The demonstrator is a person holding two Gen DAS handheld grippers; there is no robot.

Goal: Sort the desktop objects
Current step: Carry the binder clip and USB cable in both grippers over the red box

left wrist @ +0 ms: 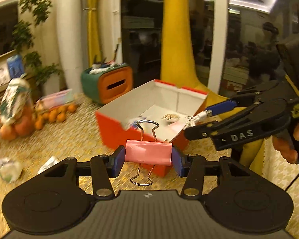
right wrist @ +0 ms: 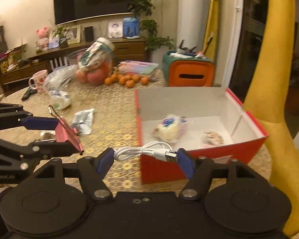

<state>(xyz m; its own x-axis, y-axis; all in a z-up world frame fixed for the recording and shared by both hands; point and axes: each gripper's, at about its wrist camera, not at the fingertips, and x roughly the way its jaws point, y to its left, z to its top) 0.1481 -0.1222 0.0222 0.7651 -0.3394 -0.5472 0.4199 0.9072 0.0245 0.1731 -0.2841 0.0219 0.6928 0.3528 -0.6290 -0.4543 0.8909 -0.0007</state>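
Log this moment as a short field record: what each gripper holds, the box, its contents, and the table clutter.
left gripper: shut on pink binder clip
right gripper: shut on white USB cable
red box: open, white inside, on the table
box contents: two wrapped items, blurred
clutter: oranges, mug, orange-and-green container

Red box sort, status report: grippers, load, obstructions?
Left gripper shut on pink binder clip. Right gripper shut on white USB cable. Both short of red box; path looks open.
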